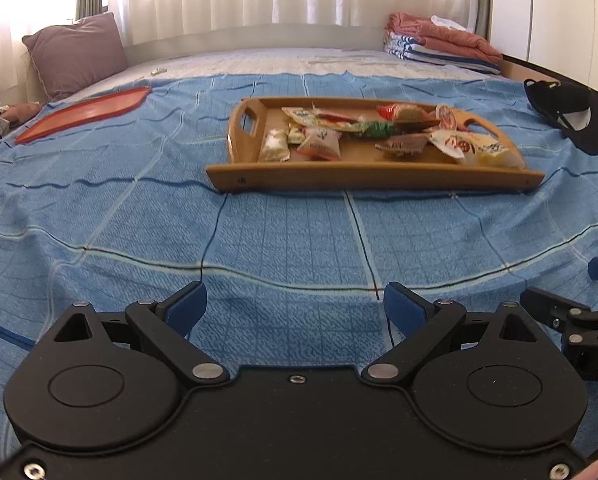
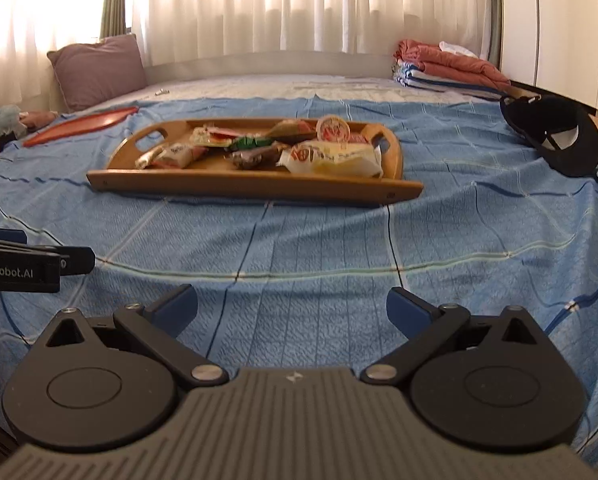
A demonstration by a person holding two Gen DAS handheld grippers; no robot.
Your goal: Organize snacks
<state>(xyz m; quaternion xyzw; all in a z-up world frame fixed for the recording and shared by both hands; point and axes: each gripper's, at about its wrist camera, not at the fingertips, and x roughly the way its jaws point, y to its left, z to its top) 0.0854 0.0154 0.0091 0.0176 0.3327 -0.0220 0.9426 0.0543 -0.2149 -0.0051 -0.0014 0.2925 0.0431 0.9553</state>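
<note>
Two grippers, left gripper (image 1: 295,308) and right gripper (image 2: 293,308), jaws spread wide, holding nothing, low over the blue bedspread (image 1: 283,236). Well ahead of both: wooden tray (image 1: 379,174) with a loose heap of snack packets (image 1: 321,144). Likely trouble: pinching two overlapping packets at once, or crinkly wrappers slipping free (soft bed, tray liable to tip under a push). Hard to make out: packet labels, blurred; red tray (image 1: 87,114) far left, seen edge-on; black cap (image 1: 571,116) off right.

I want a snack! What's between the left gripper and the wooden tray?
Only bare blue bedspread lies between the left gripper and the wooden tray, shown in the left wrist view.
</note>
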